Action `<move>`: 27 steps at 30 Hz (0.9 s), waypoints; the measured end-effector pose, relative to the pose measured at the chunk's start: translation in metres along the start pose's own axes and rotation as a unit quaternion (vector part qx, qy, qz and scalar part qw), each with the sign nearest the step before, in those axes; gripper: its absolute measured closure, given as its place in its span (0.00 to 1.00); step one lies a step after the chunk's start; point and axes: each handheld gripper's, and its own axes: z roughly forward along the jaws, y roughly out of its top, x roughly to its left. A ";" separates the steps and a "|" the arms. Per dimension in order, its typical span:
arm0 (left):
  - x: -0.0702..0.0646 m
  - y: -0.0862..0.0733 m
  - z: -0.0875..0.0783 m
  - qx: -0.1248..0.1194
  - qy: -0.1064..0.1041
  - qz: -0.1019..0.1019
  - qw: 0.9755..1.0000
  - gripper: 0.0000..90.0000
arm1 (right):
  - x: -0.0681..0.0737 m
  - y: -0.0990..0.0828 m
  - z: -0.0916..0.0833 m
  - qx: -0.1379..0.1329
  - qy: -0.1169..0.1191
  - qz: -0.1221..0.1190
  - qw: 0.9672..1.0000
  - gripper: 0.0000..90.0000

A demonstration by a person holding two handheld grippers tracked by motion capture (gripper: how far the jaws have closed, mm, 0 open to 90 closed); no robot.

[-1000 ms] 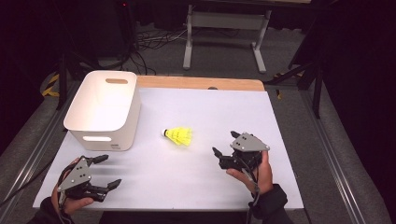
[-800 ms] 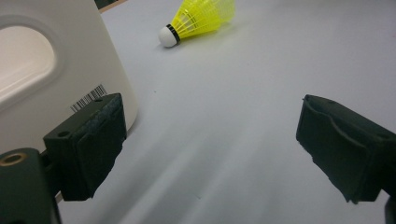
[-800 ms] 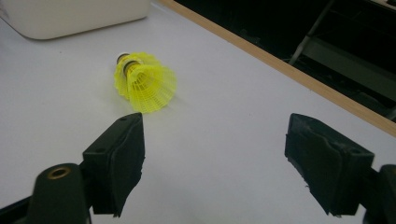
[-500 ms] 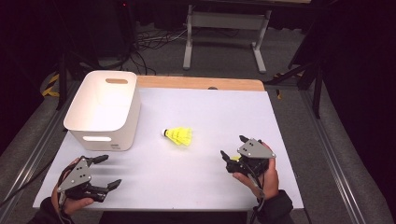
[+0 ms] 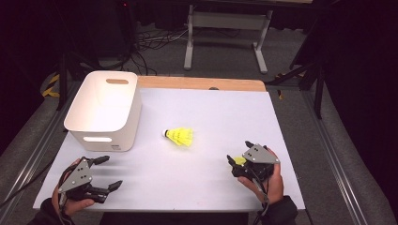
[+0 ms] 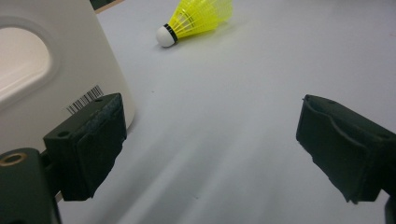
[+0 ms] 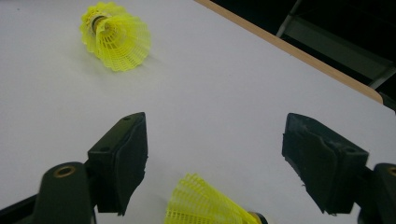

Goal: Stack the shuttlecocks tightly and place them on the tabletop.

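Observation:
A yellow shuttlecock [image 5: 179,136] with a white cork lies on its side on the white table top [image 5: 220,117], right of the white bin [image 5: 105,110]. It appears far off in the left gripper view [image 6: 196,21] and the right gripper view [image 7: 116,35]. My right gripper [image 5: 238,154] is at the near right, jaws wide apart [image 7: 217,123]. A second yellow shuttlecock [image 7: 205,203] sits low between them, near their base, and neither pad touches it. This second shuttlecock [image 5: 240,161] peeks out under the gripper. My left gripper [image 5: 110,172] rests at the near left, open and holding nothing [image 6: 212,112].
The bin has handle slots and a barcode sticker, and its wall [image 6: 46,70] stands close to my left jaw. A wooden strip [image 5: 202,83] runs along the table's far edge. Beyond it are a metal stand [image 5: 225,28] and floor cables.
My right hand has drawn back toward the near edge, a little to the right, and sunk lower. The left hand, the bin and the middle shuttlecock have stayed where they were.

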 end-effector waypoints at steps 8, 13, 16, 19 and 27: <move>0.000 0.000 0.000 0.000 0.000 0.000 1.000 0.10 | -0.001 -0.010 0.000 0.010 -0.006 0.002 1.000 0.26; 0.000 0.000 0.001 0.002 -0.001 0.000 1.000 0.10 | -0.002 -0.012 0.001 0.017 -0.009 0.003 1.000 0.28; 0.000 0.000 0.001 0.001 -0.001 -0.001 1.000 0.10 | 0.000 -0.014 0.004 0.026 -0.013 -0.006 1.000 0.30; 0.000 0.000 0.001 0.002 -0.002 0.001 1.000 0.10 | 0.001 -0.016 0.008 0.042 -0.014 -0.020 0.999 0.34; 0.000 0.000 0.001 0.004 -0.004 0.002 1.000 0.10 | 0.000 -0.023 0.018 0.077 -0.018 -0.040 0.996 0.45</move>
